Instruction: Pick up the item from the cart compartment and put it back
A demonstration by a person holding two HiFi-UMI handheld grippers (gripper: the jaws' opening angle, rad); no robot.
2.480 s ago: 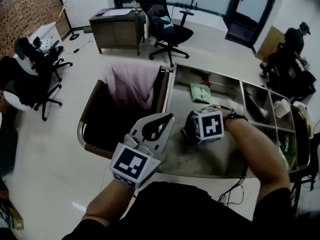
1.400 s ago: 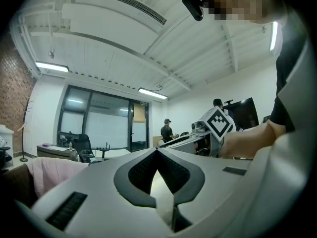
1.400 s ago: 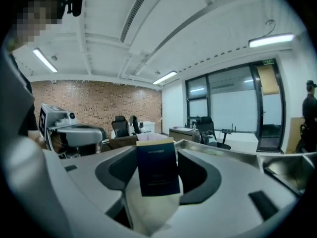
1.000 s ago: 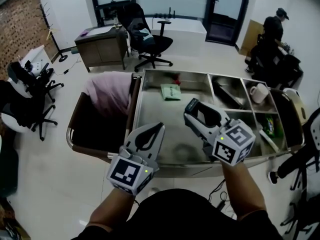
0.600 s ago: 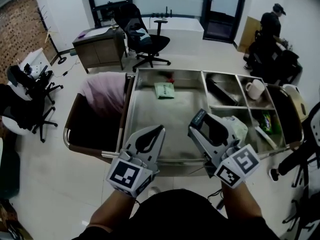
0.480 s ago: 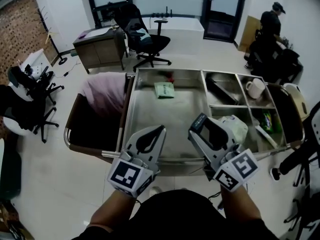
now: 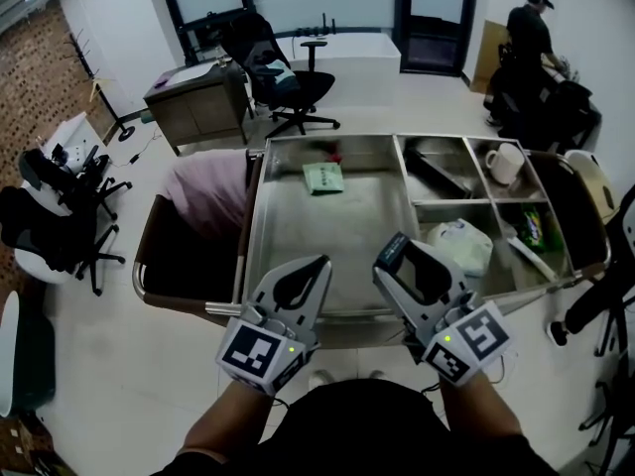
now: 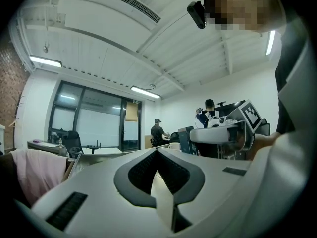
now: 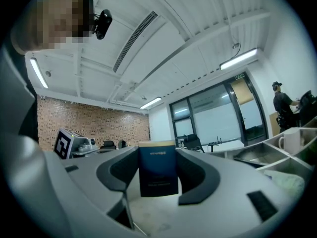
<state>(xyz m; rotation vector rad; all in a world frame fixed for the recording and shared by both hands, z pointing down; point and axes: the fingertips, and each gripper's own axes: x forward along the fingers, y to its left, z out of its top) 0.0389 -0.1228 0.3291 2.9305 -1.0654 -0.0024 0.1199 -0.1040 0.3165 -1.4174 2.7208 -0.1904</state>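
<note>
The dark blue box point(image 9: 158, 175) stands upright between the jaws of my right tool point(image 7: 395, 251), gripped on both sides. Its print is too small for me to read. In the head view the tool's body hides most of it, above the near rim of the cart point(image 7: 260, 216). My left tool point(image 7: 317, 264) is pinched together, with nothing in it. A white bag point(image 7: 459, 246) lies in a right-hand compartment.
</note>
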